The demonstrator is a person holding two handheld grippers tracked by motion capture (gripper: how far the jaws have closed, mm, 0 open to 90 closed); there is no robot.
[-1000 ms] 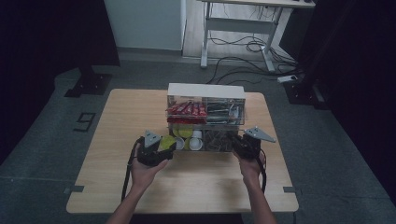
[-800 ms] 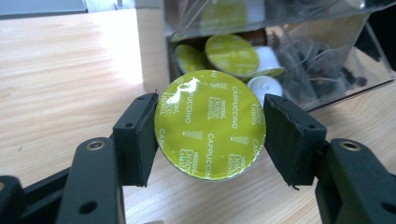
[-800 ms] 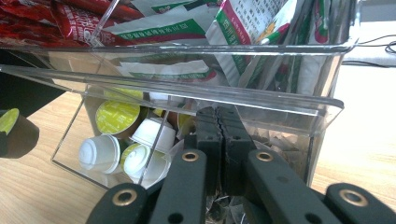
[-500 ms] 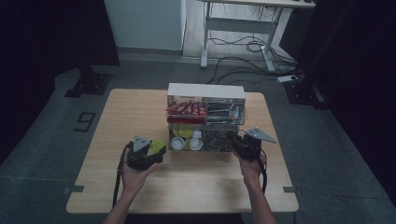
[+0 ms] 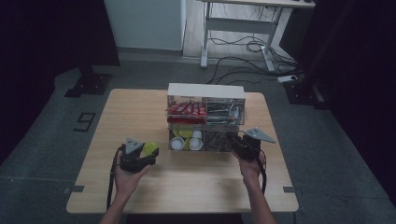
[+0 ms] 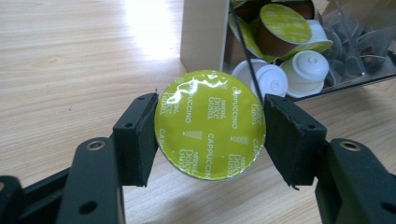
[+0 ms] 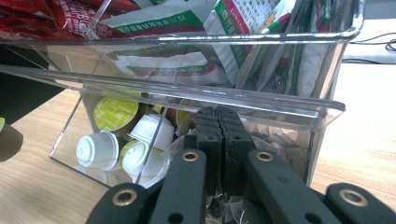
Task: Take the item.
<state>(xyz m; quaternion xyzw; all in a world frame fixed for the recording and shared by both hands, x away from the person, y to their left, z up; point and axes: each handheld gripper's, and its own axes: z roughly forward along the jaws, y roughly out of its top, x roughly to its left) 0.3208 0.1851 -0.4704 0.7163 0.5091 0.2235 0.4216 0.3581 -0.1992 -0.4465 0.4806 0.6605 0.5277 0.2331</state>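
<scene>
Right now the left gripper (image 6: 210, 126) is squeezing a green coffee capsule (image 6: 210, 123) by its edges, one black jaw on each side of the shiny lid. Seen from above, the capsule (image 5: 149, 149) sits over the wooden table (image 5: 140, 116), near the person and just to the left of the clear organizer box (image 5: 205, 119). The right gripper (image 7: 219, 140) has its jaws pressed tight together with nothing between them, and it rests against the front of the box's bottom drawer (image 7: 187, 140). I think the capsule could slip, because the jaws only pinch its thin round rim, and a tilt of the hand might let it drop and roll across the table. A hard squeeze could also dent the lid. Inside the drawer lie more capsules, some white (image 6: 306, 65) and some with green tops (image 7: 116, 113). Above them are red packets (image 5: 187, 109) and green and white sachets (image 7: 163, 21). The box itself stands in the way on the right side of the held capsule, so a quick swing that way could bump it. Cables (image 5: 233, 46) lie on the floor far behind the table, under a white desk (image 5: 243, 23).
</scene>
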